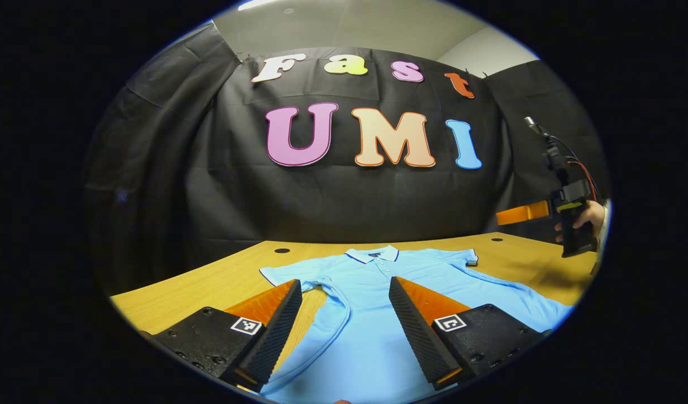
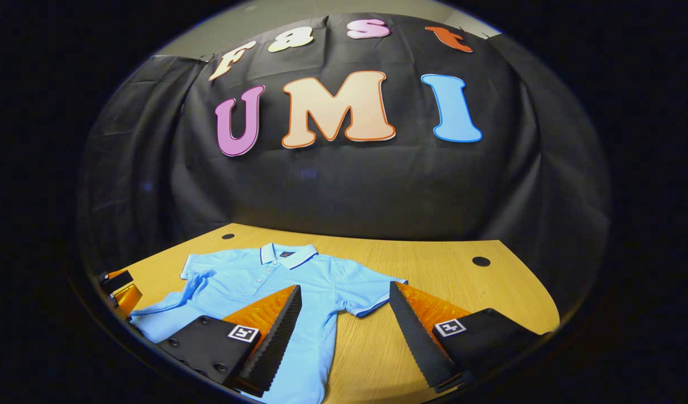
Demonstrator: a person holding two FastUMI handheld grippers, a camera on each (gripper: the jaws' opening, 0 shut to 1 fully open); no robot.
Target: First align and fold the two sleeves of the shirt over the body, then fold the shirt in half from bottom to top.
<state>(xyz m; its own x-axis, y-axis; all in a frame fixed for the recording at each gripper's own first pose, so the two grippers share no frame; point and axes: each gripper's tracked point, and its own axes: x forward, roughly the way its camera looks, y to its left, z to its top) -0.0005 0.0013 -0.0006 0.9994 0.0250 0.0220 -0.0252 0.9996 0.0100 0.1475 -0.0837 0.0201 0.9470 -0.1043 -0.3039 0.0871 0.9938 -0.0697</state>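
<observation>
On the table (image 2: 434, 264), shirt (image 1: 377, 314) lay flat, sleeves spread, left gripper (image 1: 345, 331) and right gripper (image 2: 345, 336) both gaped apart above it

I see the light-blue short-sleeved polo shirt (image 1: 377, 314) lying flat, front up, on the wooden desk (image 2: 462, 286), sleeves spread, dark-trimmed collar toward the wall.

left hand-held gripper (image 1: 345, 292) agape – above shirt (image 1: 377, 314) | table (image 1: 209, 280)
</observation>
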